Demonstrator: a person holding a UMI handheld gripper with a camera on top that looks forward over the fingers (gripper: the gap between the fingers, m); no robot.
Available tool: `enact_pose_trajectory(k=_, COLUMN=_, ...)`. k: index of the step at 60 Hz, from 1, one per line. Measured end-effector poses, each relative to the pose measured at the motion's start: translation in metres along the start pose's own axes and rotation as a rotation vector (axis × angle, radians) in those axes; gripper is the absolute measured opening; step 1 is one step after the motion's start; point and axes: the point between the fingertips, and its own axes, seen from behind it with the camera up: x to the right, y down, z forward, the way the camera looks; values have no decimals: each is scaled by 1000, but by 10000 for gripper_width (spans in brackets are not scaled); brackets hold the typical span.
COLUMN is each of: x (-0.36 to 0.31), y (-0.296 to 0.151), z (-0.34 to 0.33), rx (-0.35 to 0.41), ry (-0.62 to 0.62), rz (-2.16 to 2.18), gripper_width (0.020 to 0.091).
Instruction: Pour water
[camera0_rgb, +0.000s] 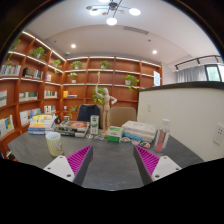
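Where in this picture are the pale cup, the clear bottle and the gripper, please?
pale cup (54, 143): gripper view, middle of its side wall.
clear bottle (163, 135): gripper view, middle of its body.
gripper (113, 158): gripper view, midway between its open fingertips, nothing held.

Warm, fairly dim indoor light: most of it comes from the ceiling lamp (111, 12) and small recessed spots, which blow out to white glare, plus daylight at the window (208, 72). Strong fisheye bend, shelves (35, 75) and ceiling curve hard toward the rim. Bench (110, 160) surface sits dark with soft shadows; far detail is soft, small items smeared.
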Motion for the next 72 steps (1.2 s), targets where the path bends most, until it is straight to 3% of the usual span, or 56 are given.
enact_pose_trajectory(k=22, x=115, y=22, z=53, rx=49, ry=39, rz=-30, gripper_width=866)
enact_pose_trajectory(k=37, x=170, y=43, z=118, rx=16, ry=22, rz=44, gripper_width=854)
enact_pose_trajectory(k=46, x=183, y=44, z=150, rx=24, ry=-12, rz=38, gripper_width=689)
enact_pose_trajectory(k=50, x=188, y=47, z=157, rx=22, ry=-22, rz=35, gripper_width=514)
enact_pose_trajectory(k=54, x=203, y=52, z=173, rx=23, ry=-36, rz=48, gripper_width=474)
enact_pose_trajectory(k=60, x=232, y=45, z=206, rx=23, ry=-43, rz=47, gripper_width=358)
enact_pose_trajectory(k=62, x=233, y=45, z=210, rx=21, ry=-40, rz=34, gripper_width=361)
enact_pose_trajectory(k=63, x=234, y=45, z=211, rx=19, ry=-40, rz=24, gripper_width=322)
enact_pose_trajectory(k=72, x=227, y=46, z=203, rx=1, ry=-4, rz=0, gripper_width=320)
